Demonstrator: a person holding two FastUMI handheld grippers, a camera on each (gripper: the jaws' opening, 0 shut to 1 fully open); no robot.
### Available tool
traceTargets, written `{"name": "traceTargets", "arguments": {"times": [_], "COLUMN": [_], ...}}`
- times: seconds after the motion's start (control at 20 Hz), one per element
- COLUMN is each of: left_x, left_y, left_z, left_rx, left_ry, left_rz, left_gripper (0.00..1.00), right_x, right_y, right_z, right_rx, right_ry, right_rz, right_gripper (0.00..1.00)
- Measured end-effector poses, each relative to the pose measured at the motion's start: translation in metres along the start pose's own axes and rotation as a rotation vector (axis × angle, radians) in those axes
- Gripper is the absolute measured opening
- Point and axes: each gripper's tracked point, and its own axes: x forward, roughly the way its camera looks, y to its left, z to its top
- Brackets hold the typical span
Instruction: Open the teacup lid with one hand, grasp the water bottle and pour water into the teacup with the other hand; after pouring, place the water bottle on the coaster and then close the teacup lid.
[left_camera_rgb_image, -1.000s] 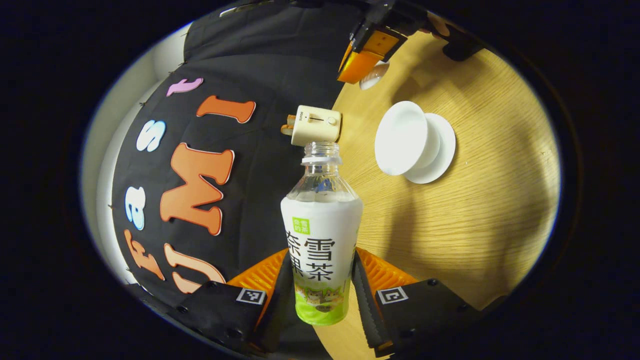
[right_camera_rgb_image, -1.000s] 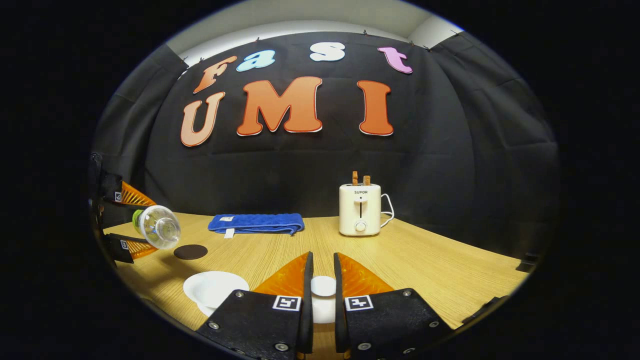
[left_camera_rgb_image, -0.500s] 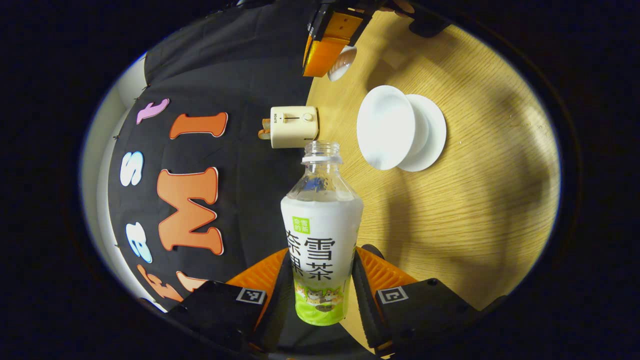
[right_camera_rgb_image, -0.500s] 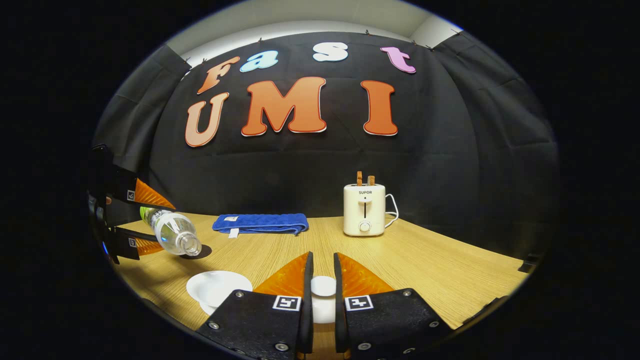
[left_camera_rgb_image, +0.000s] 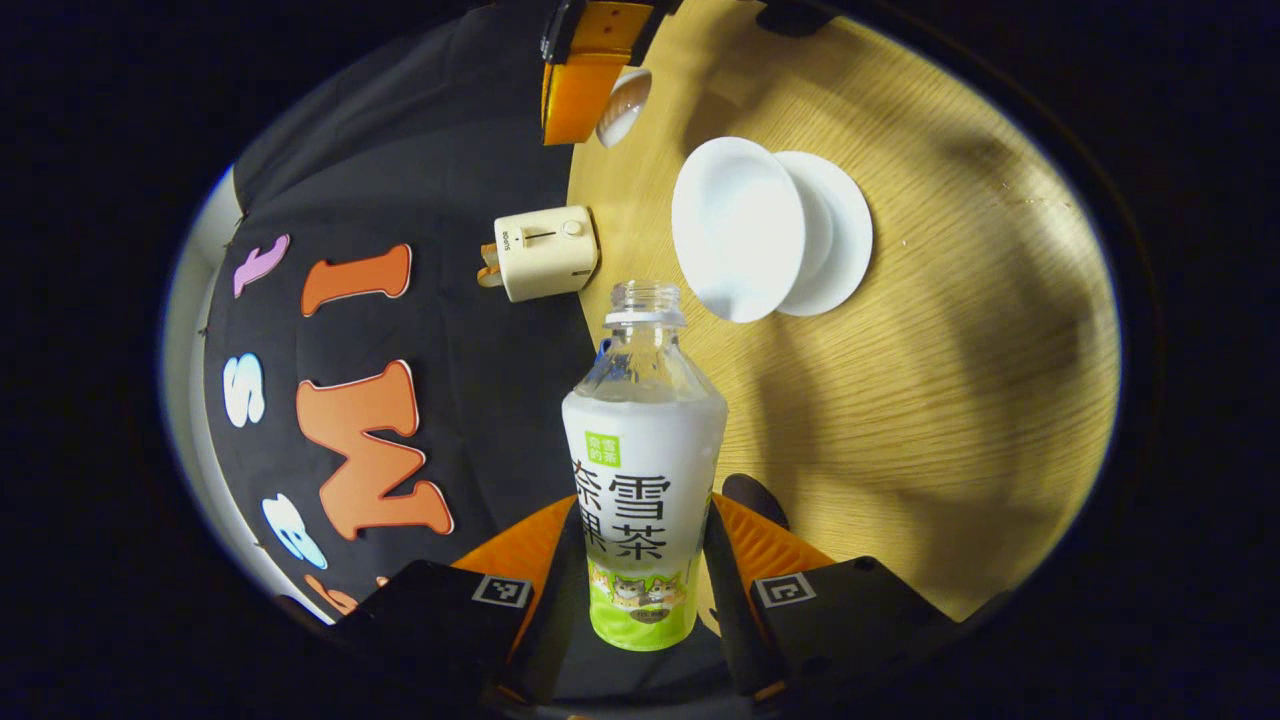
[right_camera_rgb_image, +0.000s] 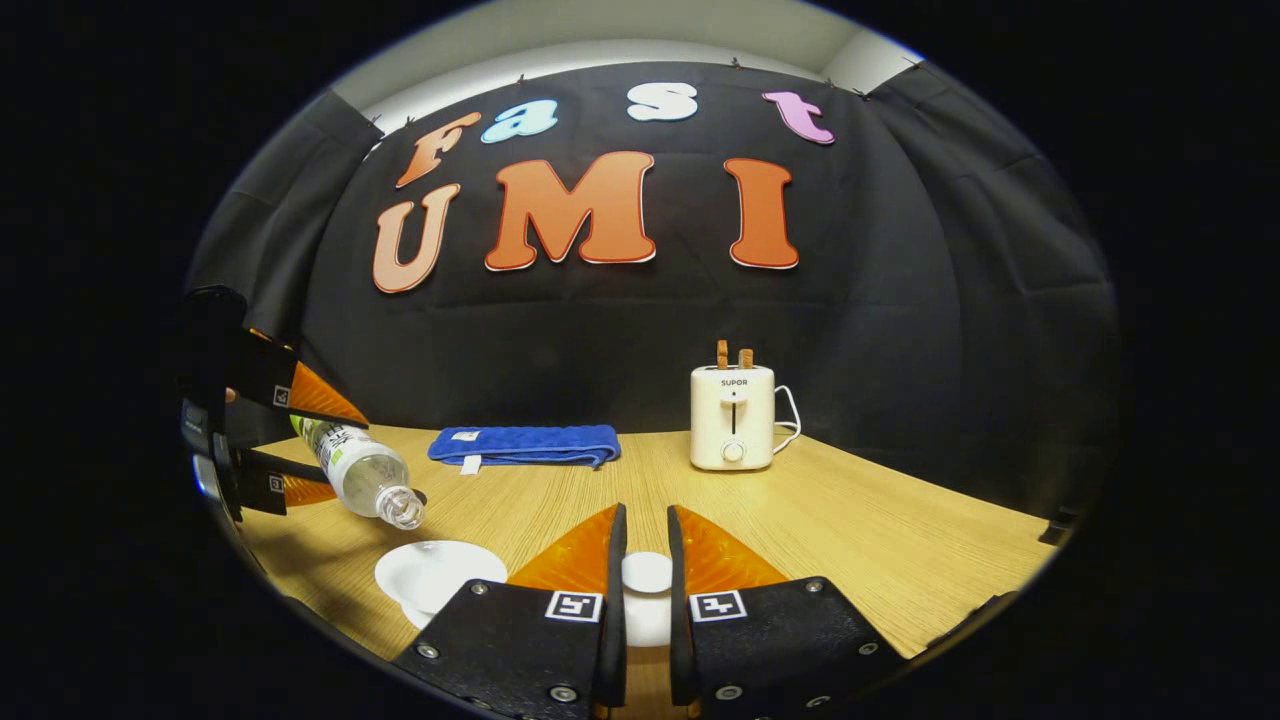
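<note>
A capless water bottle (left_camera_rgb_image: 643, 470) is pinched at its labelled lower body between the two fingers of the left gripper (left_camera_rgb_image: 640, 585), one finger pressed on each side, with the open neck pointing forward away from the gripper. In the right gripper view the same bottle (right_camera_rgb_image: 366, 478) is seen tipped, its mouth angled downward and poised just above the white teacup (right_camera_rgb_image: 432, 575). From the left gripper, the uncovered teacup (left_camera_rgb_image: 738, 228) on its white saucer (left_camera_rgb_image: 835, 245) is found just ahead and to the right of the bottle's mouth, on a wooden table (left_camera_rgb_image: 950, 360). A dark round coaster (left_camera_rgb_image: 755, 497) is glimpsed close beside the left gripper's right finger. A cream toaster (left_camera_rgb_image: 542, 253) is seen ahead and to the left of the bottle's neck. The white teacup lid (right_camera_rgb_image: 647, 590) is gripped by its knob between the nearly closed fingers of the right gripper (right_camera_rgb_image: 642, 590), held above the table. Ahead and left of the right gripper, a folded blue towel (right_camera_rgb_image: 520, 445) is laid on the table; the toaster (right_camera_rgb_image: 733, 430) stands ahead and slightly right.
</note>
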Motion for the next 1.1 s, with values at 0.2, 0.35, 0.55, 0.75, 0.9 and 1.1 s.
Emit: {"name": "traceTargets", "arguments": {"times": [0.2,0.35,0.55,0.75,0.9,1.1], "left_x": [0.003,0.002,0.0,-0.004,-0.005,-0.005], "left_y": [0.001,0.005,0.006,0.014,0.02,0.027], "left_z": [0.004,0.008,0.004,0.006,0.006,0.011], "left_rx": [0.05,0.088,0.129,0.174,0.221,0.285], "left_ry": [-0.005,-0.009,0.007,0.0,0.004,-0.009], "left_rz": [-0.01,-0.003,-0.021,-0.016,-0.012,-0.005], "left_gripper": [0.66,0.65,0.65,0.65,0.65,0.65], "right_x": [0.001,-0.002,-0.006,-0.008,-0.008,-0.008], "right_y": [-0.001,0.003,0.006,0.008,0.007,0.003], "right_z": [-0.002,0.006,0.02,0.023,0.024,0.023], "right_rx": [0.049,0.021,-0.005,-0.014,-0.005,0.003], "right_ry": [0.026,0.011,-0.01,-0.018,-0.017,-0.014], "right_rz": [0.006,0.018,0.036,0.046,0.052,0.048], "right_gripper": [0.18,0.18,0.18,0.17,0.17,0.17]}}
